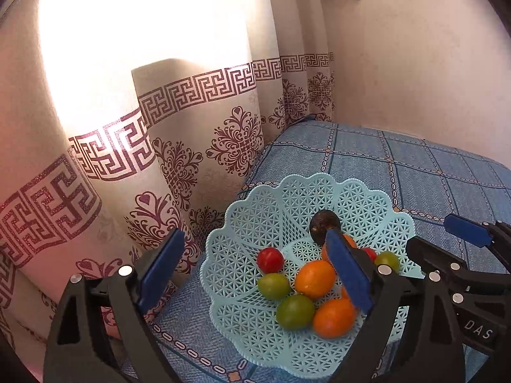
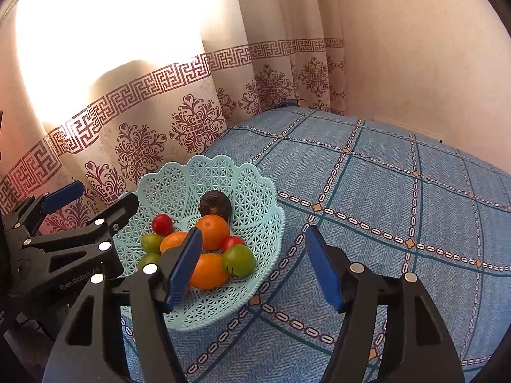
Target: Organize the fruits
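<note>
A light blue lattice basket (image 1: 242, 210) (image 2: 255, 198) stands on the blue checked cloth near its left edge. It holds several fruits: oranges (image 1: 314, 279) (image 2: 212, 231), green tomatoes (image 1: 294, 311) (image 2: 239, 260), red tomatoes (image 1: 270, 259) (image 2: 162, 223) and one dark round fruit (image 1: 321, 223) (image 2: 214, 206) at the back. My left gripper (image 1: 255, 271) (image 2: 99, 198) hovers open over the basket's near left side, holding nothing. To the right of the basket, my right gripper (image 2: 254, 265) (image 1: 437, 239) is open too, its left finger over the basket and its right finger over the cloth.
The blue checked cloth (image 2: 383, 207) stretches bare to the right and back. A patterned cream curtain (image 1: 191, 146) hangs close behind and left of the basket, backlit by a bright window. A plain wall (image 2: 415, 63) closes the back right.
</note>
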